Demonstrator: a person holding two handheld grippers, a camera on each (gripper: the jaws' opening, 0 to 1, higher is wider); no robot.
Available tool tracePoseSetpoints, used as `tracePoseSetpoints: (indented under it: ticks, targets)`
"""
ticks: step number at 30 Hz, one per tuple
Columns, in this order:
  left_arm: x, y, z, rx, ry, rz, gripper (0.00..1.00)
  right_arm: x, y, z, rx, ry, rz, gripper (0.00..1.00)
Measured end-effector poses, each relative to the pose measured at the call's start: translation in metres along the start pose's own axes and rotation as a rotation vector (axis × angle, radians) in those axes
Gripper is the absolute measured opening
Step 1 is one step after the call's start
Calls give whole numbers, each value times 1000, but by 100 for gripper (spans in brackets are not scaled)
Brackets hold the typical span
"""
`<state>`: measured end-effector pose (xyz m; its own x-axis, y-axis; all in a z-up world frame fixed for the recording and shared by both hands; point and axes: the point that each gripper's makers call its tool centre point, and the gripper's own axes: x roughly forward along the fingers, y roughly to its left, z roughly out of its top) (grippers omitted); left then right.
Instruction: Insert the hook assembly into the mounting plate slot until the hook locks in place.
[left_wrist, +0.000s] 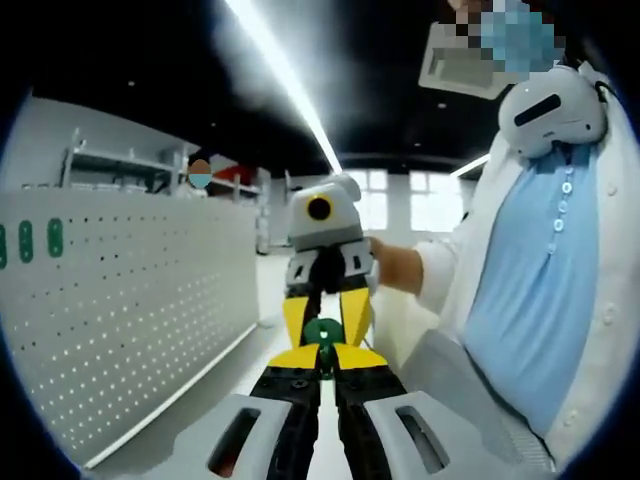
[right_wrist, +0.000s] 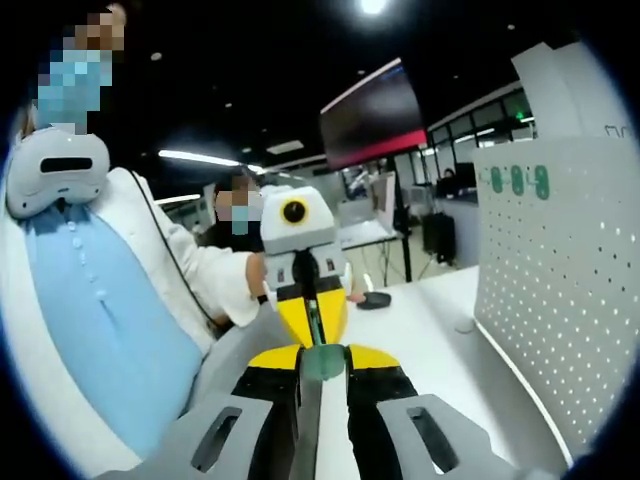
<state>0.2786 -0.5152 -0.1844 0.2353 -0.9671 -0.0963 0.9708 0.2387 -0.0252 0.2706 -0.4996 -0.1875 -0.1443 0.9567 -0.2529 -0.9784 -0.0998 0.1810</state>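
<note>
Person in a white jacket (left_wrist: 610, 300) over a blue shirt stands close beside both tools; white pegboard (left_wrist: 120, 300) with three green hooks (left_wrist: 27, 240) rises along one side, white table (right_wrist: 420, 330) below. Left gripper (left_wrist: 323, 352) and right gripper (right_wrist: 318, 345) meet tip to tip, pinching one small green piece (left_wrist: 323, 331), jaws narrow on it. Open tabletop runs alongside the pegboard edge.
</note>
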Motion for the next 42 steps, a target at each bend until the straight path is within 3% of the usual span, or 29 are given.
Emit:
tracePoseSetpoints:
  ticks: [8,16,25,32,35,39,42]
  targets:
    - [1,-1,-5,-4,12,4,4,0,-1,-5,-20,30,0,15]
    - [1,3,-2,-7,-3,25,3,-2,-6,-1,1,2,-10,16]
    - [-4,20,-2,-21,-6,106,3,-16,-16,1,33,-33,-76,19]
    - [-4,46,0,-6,-10,247,3,-24,-35,0,14,-46,-196,24]
    - [-3,53,2,7,-5,293,3,-29,-45,4,15,-70,-255,27]
    - [0,61,2,19,7,349,3,-38,-59,0,-28,-38,-348,31]
    - [4,68,5,25,3,393,3,-42,-65,3,-18,-66,-386,34]
